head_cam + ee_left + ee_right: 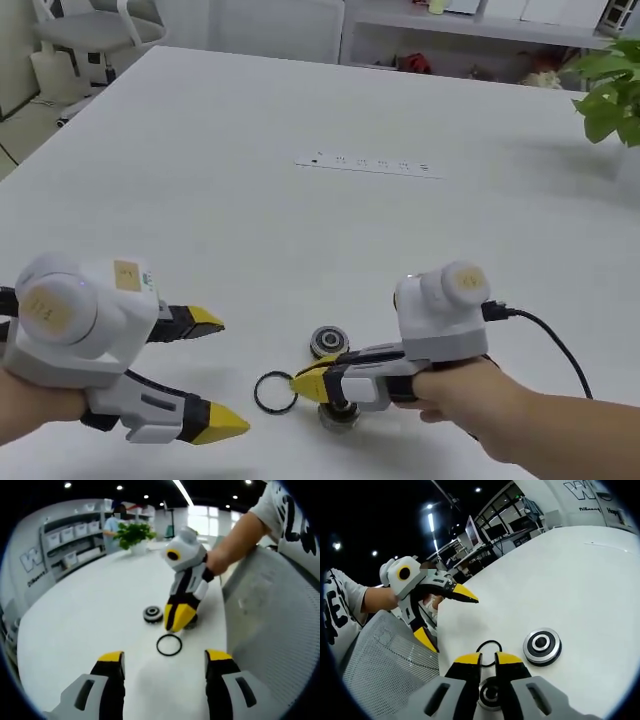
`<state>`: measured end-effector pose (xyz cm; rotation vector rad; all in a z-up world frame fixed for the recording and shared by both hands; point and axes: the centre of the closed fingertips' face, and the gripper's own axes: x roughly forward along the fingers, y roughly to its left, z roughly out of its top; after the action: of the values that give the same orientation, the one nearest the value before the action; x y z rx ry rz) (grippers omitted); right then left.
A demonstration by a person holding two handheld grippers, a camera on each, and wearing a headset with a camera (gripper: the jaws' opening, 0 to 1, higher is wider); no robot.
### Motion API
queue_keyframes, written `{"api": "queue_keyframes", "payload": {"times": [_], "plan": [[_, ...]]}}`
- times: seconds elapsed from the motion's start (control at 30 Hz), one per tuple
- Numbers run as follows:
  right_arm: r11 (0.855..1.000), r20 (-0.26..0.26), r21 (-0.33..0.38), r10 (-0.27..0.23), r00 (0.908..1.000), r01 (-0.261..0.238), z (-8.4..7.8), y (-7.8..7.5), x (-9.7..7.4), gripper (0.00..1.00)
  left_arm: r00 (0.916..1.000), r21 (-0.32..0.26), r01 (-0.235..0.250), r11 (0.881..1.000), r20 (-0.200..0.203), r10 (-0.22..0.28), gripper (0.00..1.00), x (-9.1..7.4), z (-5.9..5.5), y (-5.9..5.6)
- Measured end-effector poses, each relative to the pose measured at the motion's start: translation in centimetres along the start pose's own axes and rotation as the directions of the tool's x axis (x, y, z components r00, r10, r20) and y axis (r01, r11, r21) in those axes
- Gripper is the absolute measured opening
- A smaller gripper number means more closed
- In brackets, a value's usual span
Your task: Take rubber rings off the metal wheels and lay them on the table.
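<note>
Ring (275, 392): one lies loose on the desk (300, 230), so one removal is judged done. The far wheel (329, 341) appears to keep its black rim; the near wheel (338, 417) sits under the right gripper (305, 385), its state unclear. Right jaws stand nearly together, tips just beside the ring. Left gripper (218, 372) jaws gape apart, empty, the ring ahead of them.

Rubber ring (274, 391) blk; metal wheel (329, 341) silver w/ blk bands; table (300, 220) white; left gripper (218, 372) & right gripper (299, 385) white-grey, yellow tips.
</note>
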<state>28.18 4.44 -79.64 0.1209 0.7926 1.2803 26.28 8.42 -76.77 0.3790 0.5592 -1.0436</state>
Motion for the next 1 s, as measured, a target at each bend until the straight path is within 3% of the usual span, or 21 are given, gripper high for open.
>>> {"api": "queue_keyframes", "payload": {"times": [0.5,1.0], "plan": [[0.999,0.046,-0.049,-0.01,0.9989,0.012,1.8,0.3,-1.8,0.13,1.0,0.003,0.007,1.0,-0.004,-0.007,0.64,0.2,0.5,0.4],[0.993,0.108,-0.084,-0.072,0.9916,0.081,3.7,-1.6,-5.1,0.17,0.9999,0.012,0.01,1.0,0.012,-0.01,0.63,1.3,2.3,1.4]]}}
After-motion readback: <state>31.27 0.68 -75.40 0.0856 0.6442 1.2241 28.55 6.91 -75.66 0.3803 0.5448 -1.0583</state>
